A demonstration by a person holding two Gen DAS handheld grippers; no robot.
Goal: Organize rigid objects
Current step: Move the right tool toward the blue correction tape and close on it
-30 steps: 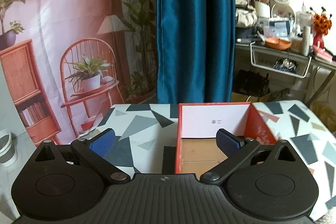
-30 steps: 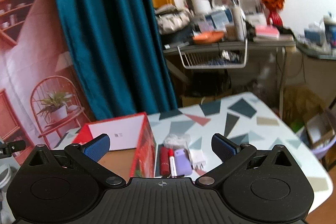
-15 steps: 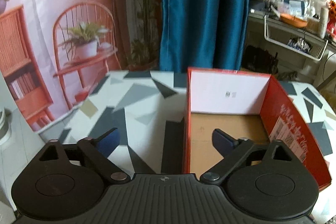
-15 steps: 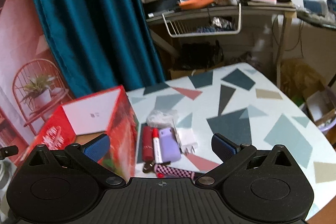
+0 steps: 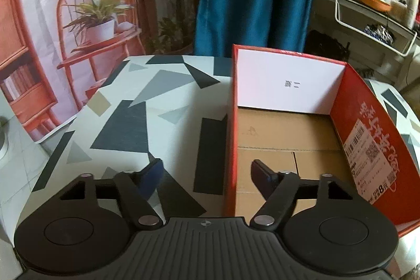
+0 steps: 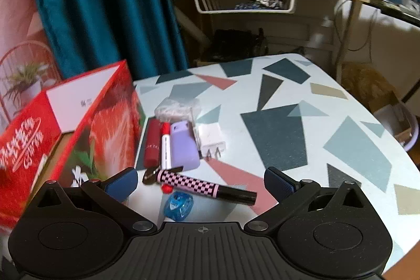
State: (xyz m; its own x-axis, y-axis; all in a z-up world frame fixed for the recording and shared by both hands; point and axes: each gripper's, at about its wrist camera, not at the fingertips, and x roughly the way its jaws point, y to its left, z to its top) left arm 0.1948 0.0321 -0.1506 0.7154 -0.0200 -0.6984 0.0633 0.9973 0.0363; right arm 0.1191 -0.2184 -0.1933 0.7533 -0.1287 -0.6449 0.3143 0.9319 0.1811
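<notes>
Both claws hang released and empty — the left gripper (image 5: 206,172) over the red box (image 5: 367,138), the right gripper (image 6: 200,181) over the checkered pen (image 6: 194,183). Crowded against the blue sharpener (image 6: 178,205), the pen could roll — a jaw nudging it.

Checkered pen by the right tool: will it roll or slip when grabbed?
The checkered pen looks like a stiff, round barrel lying flat on the table, so it is probably apt to roll if nudged. Its glossy black end may slip. It probably weighs little.
</notes>
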